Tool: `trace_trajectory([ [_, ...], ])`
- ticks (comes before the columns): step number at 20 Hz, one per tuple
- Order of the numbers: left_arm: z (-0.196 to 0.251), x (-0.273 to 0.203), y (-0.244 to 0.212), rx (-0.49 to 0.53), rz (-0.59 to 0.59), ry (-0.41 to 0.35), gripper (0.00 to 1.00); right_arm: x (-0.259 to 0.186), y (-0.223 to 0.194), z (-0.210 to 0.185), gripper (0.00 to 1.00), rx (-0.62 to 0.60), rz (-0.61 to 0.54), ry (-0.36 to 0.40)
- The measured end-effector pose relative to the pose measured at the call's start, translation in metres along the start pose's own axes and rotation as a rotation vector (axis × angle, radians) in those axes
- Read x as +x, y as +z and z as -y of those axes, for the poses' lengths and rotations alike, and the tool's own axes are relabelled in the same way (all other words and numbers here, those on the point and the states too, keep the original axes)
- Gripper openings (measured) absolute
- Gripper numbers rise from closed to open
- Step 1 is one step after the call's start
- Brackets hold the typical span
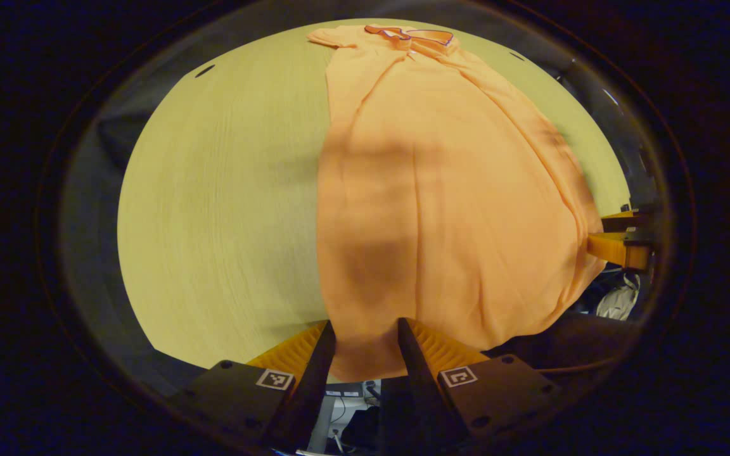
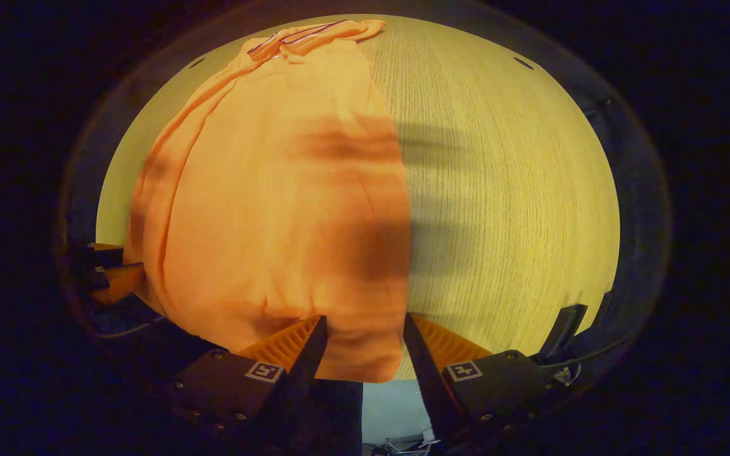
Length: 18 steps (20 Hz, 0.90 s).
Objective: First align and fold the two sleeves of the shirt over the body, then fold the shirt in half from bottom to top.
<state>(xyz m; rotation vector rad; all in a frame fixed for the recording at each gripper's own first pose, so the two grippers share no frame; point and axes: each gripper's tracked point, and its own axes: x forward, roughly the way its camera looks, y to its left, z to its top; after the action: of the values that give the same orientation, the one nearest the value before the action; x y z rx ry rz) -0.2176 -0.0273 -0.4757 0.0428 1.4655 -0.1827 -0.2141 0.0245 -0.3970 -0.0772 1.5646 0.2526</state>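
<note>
Lengthwise on the pale wood-grain surface (image 1: 213, 209) lies the orange short-sleeved shirt (image 1: 454, 209), collar at the far end and hem hanging over the near edge. The left gripper (image 1: 365, 339) and right gripper (image 2: 362, 332) each have their jaws spread, a hem corner lying between them, not pinched.

Shirt (image 1: 441, 209) hem hidden between left tool (image 1: 365, 329) fingers; contact unclear.

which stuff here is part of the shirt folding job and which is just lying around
Part of the job:
- orange shirt, sleeves already folded in
- left tool, open at the hem
- right tool, open at the hem

Lying around:
- wooden table
- white cloth beyond the table edge
</note>
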Motion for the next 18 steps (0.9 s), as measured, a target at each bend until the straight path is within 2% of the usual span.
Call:
trace_trajectory([
  [1,0.001,-0.001,0.001,-0.004,0.004,-0.002,0.63,0.001,0.002,0.0,0.58,0.006,0.0,0.0],
  [2,0.002,-0.002,0.002,-0.014,0.009,-0.005,0.47,0.001,0.002,0.0,0.47,0.017,0.005,0.002],
  [3,0.004,-0.001,0.005,-0.032,0.021,-0.013,0.39,0.001,0.002,-0.001,0.2,0.026,0.01,0.007],
  [4,0.004,-0.003,0.003,-0.043,0.016,-0.015,0.16,0.0,0.002,-0.001,0.11,0.024,0.01,0.009],
  [5,0.003,-0.003,0.003,-0.044,0.016,-0.018,0.11,0.001,0.002,-0.001,0.07,0.02,0.008,0.01],
  [6,0.002,-0.005,0.0,-0.052,0.017,-0.021,0.11,0.0,0.002,-0.001,0.07,0.019,0.006,0.009],
  [8,0.002,-0.004,0.004,-0.06,0.034,-0.017,0.04,0.009,0.005,-0.004,0.07,0.027,0.024,0.005],
  [9,0.003,-0.004,0.002,-0.061,0.036,-0.014,0.05,-0.001,0.005,-0.002,0.0,0.023,0.022,0.007],
  [14,-0.002,-0.014,0.015,-0.057,0.088,-0.012,0.05,-0.007,0.009,-0.005,0.0,0.072,0.038,0.047],
  [18,-0.006,-0.031,0.041,-0.062,0.131,-0.025,0.05,-0.026,0.036,-0.003,0.0,0.103,0.094,0.073],
])
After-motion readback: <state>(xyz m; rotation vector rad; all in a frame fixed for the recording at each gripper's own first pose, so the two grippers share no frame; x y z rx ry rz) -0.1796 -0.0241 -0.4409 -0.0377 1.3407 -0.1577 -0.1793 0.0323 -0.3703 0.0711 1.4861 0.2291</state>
